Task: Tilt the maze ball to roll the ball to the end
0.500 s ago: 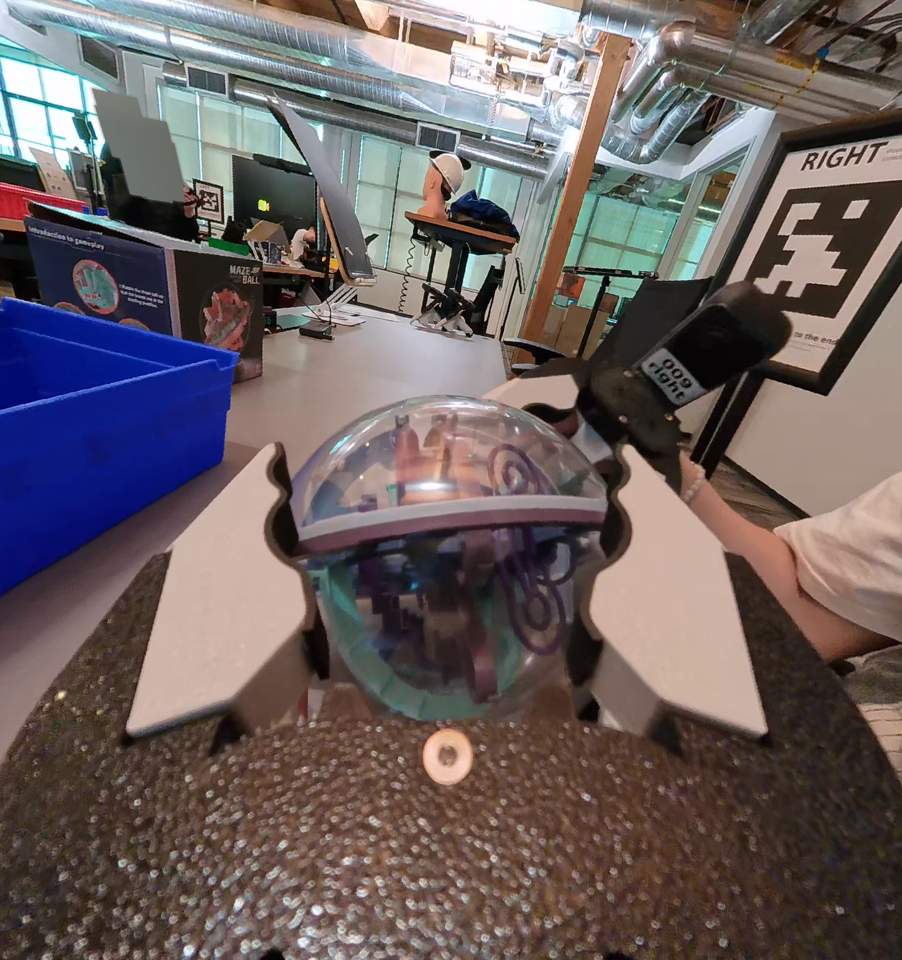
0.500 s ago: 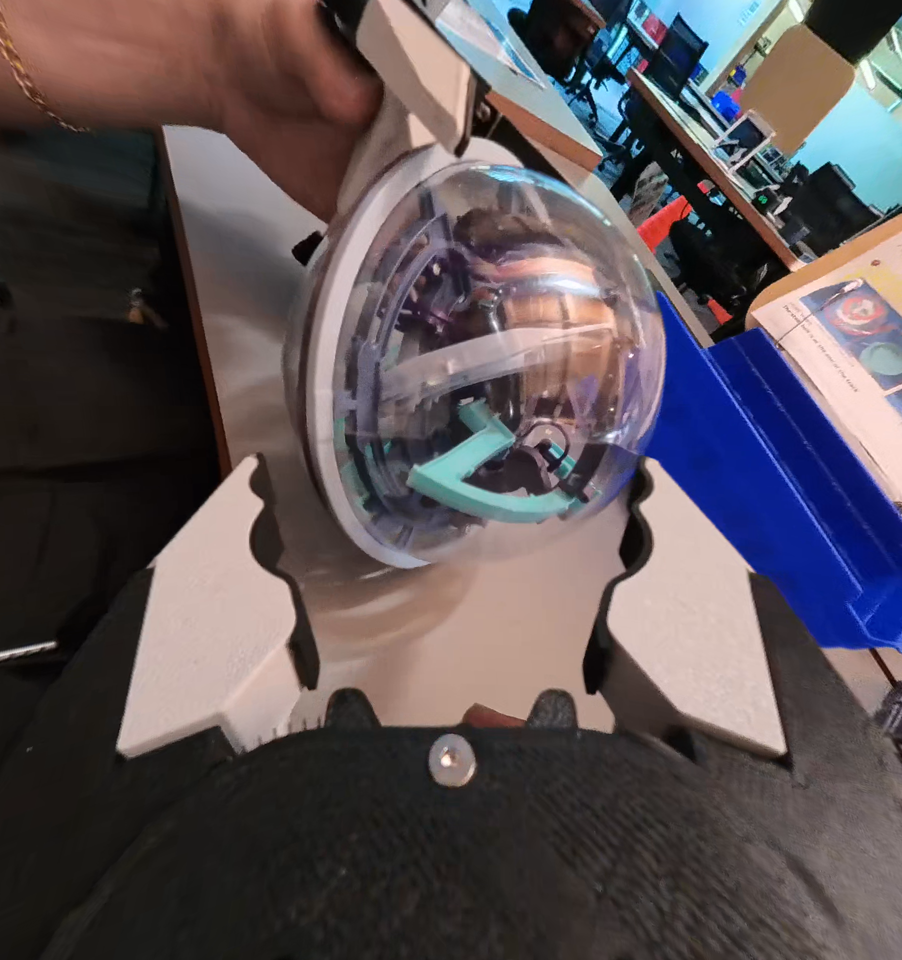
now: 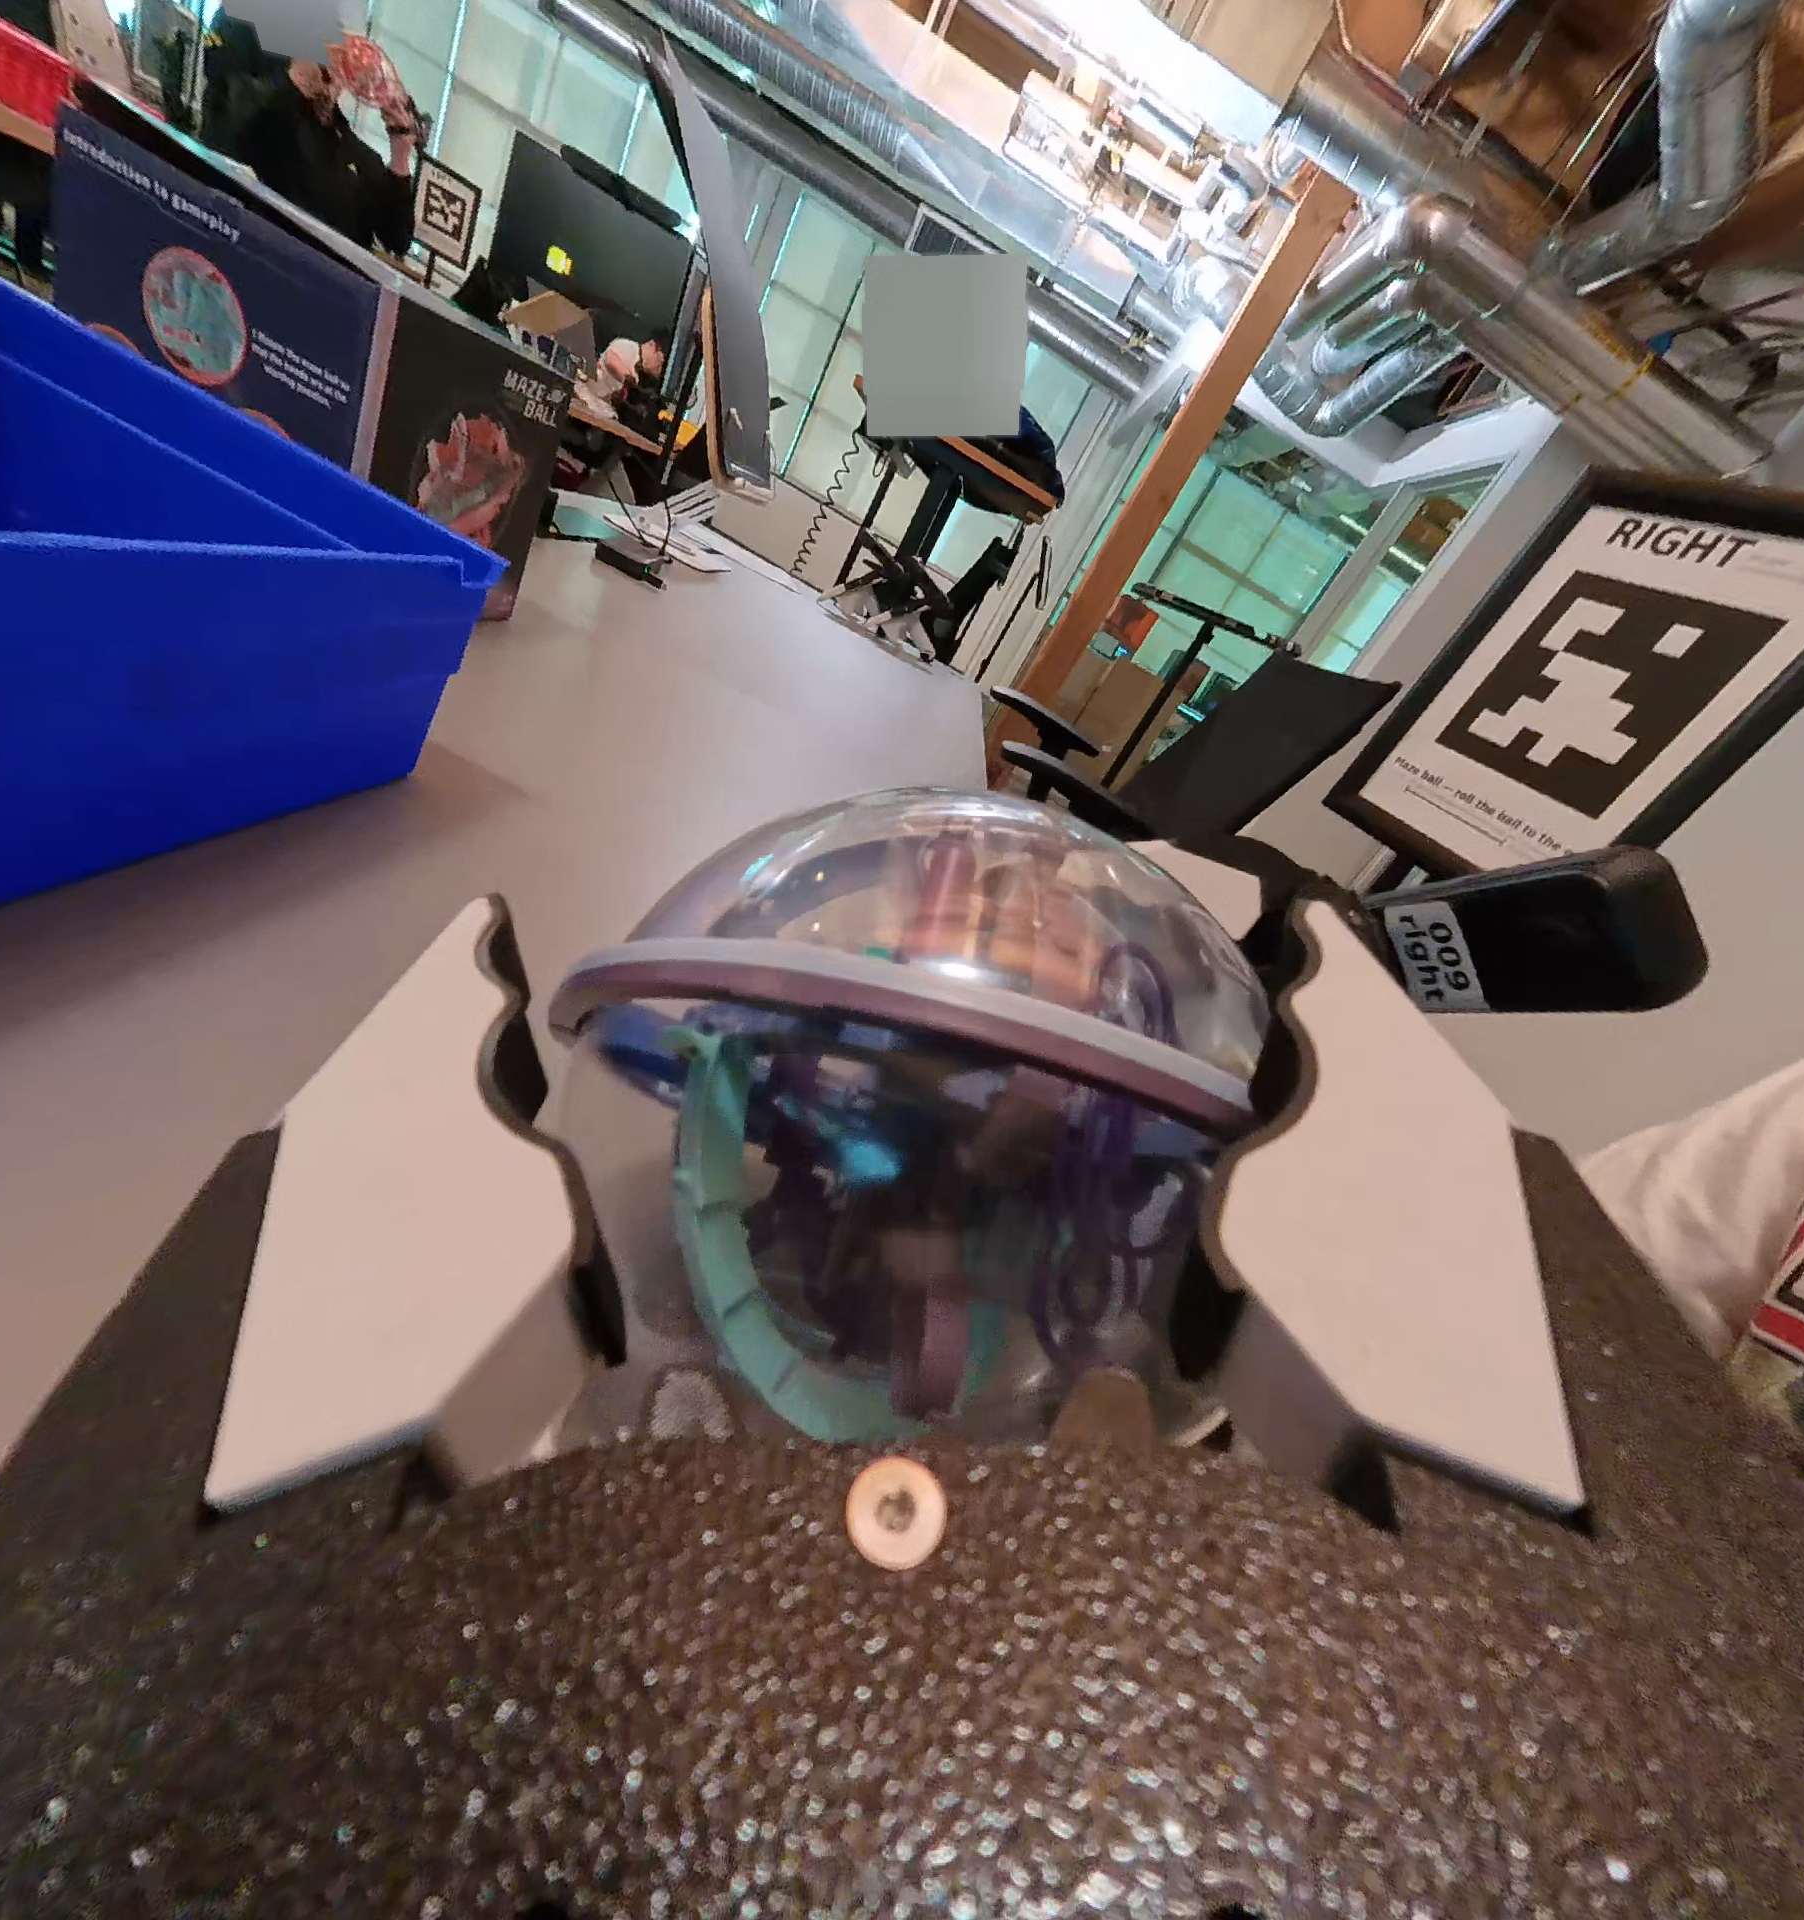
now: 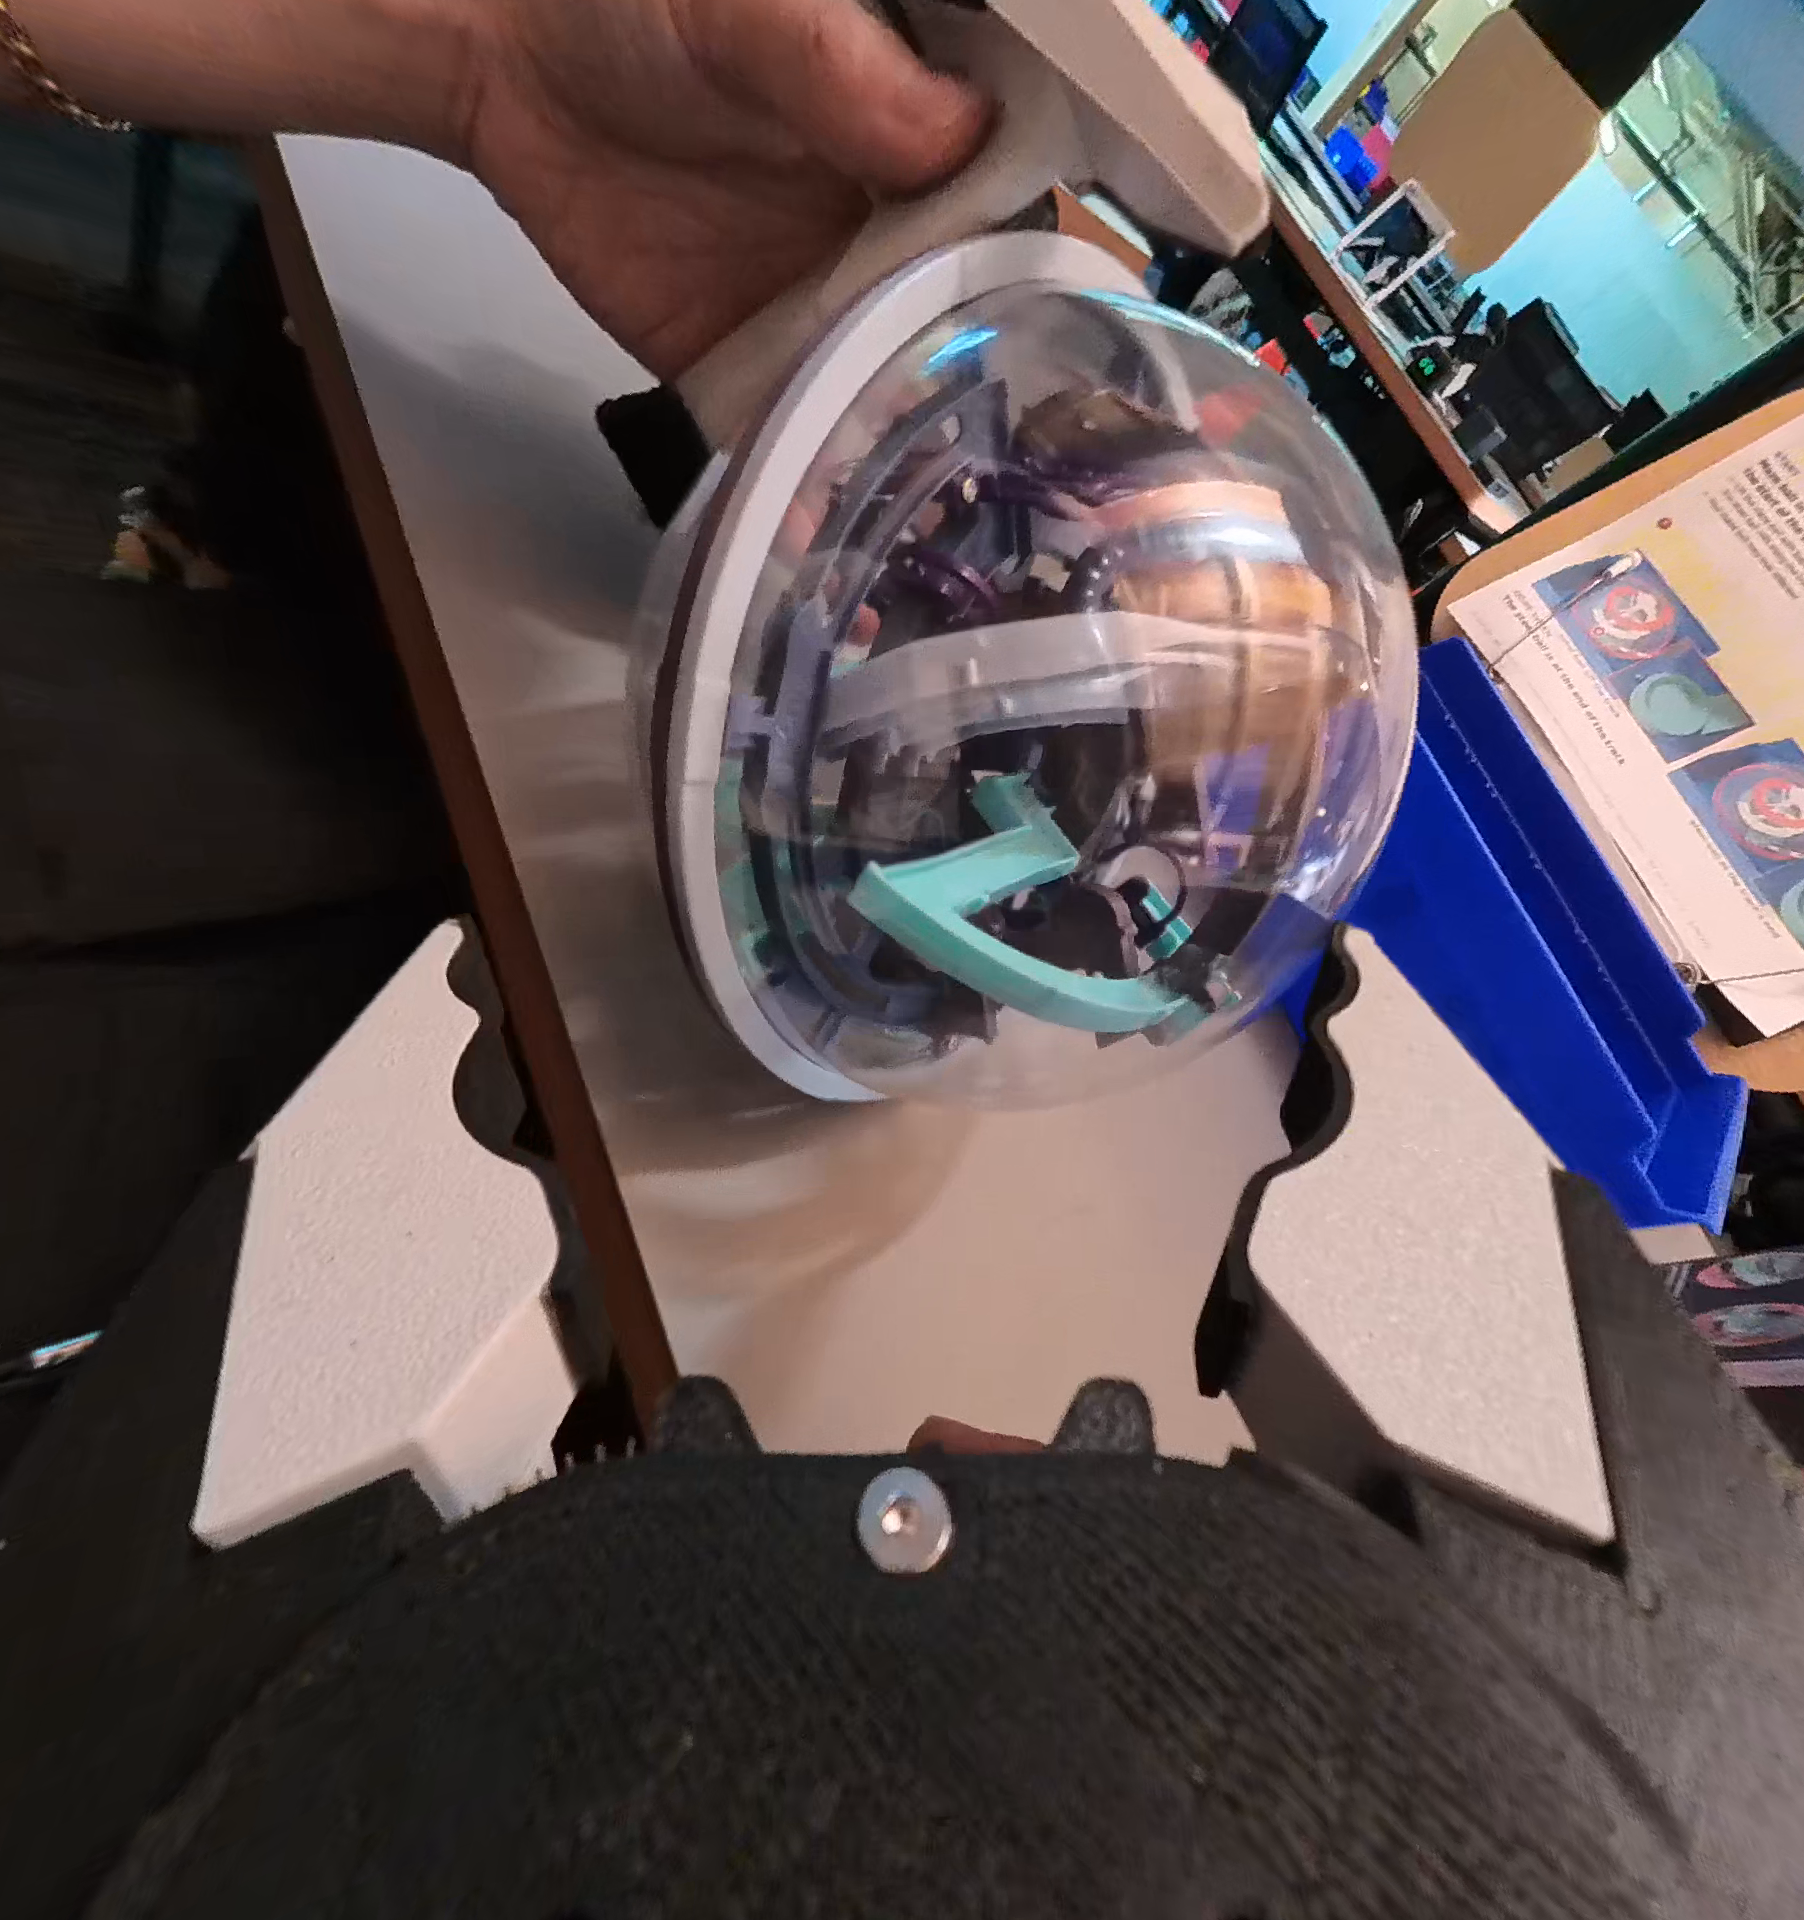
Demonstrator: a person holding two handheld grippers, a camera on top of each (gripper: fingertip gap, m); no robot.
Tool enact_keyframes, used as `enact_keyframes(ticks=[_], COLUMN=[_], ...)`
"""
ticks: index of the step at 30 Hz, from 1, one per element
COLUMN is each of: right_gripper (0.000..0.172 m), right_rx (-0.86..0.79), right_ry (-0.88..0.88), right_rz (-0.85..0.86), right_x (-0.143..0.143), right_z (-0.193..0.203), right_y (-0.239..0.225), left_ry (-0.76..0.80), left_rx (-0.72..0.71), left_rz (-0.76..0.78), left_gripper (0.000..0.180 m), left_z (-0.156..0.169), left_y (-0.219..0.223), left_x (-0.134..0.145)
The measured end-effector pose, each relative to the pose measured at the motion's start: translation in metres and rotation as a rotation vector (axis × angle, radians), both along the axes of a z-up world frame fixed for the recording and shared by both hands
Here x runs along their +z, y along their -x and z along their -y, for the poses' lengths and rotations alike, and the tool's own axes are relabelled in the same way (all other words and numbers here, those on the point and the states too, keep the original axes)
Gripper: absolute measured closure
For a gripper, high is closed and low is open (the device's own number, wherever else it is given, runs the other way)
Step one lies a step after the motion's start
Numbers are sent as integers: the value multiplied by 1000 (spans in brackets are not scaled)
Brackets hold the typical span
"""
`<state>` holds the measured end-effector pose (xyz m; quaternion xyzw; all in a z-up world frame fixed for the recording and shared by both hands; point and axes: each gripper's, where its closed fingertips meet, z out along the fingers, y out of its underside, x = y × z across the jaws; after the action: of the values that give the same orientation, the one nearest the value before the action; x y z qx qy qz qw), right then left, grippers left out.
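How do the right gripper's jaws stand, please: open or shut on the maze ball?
Open: the right gripper has its fingers wide apart, and the maze ball sits ahead, clear of its left finger.

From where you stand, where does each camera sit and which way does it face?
Left wrist view: rides the left claw, facing across the grey table at the clear plastic maze ball between its white fingers; a white sleeve shows.
Right wrist view: rides the right claw, facing that ball's dome; a hand shows.
Shared: ball, blue plastic bin.

Exposed ducts (image 3: 1397, 270) (silver), glazed walls (image 3: 846, 312)
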<state>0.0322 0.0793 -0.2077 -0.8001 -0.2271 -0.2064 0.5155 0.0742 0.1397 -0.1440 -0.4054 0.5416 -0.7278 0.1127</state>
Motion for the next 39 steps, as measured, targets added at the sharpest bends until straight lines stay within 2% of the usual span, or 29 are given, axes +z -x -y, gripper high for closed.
enact_keyframes(ticks=[4,6,10,14,18,26,34,39], right_gripper=[30,39,40,30,31,32,31,30], right_rx=[9,14,-8,-26,-42,-101,-111,-106], right_ry=[18,14,-10,25,0,4,-33,-7], right_rz=[-26,-37,-77,-39,-46,-3,9,25], right_x=[0,4,10,-1,0,-5,-5,-6], right_z=[11,14,9,1,1,6,6,10], right_y=[2,-1,-18,-23,-22,-16,0,2], left_ry=[-33,-66,-96,-92,-83,-95,-170,-217], left_rx=[-33,-52,-48,-33,-35,19,-22,-48], left_rz=[66,62,82,75,75,6,-115,-111], left_gripper=[64,67,73,73,73,52,51,56], left_z=[6,11,18,18,18,13,20,30], left_y=[7,9,9,7,6,1,11,16], left_x=[9,8,9,8,8,3,-6,-5])
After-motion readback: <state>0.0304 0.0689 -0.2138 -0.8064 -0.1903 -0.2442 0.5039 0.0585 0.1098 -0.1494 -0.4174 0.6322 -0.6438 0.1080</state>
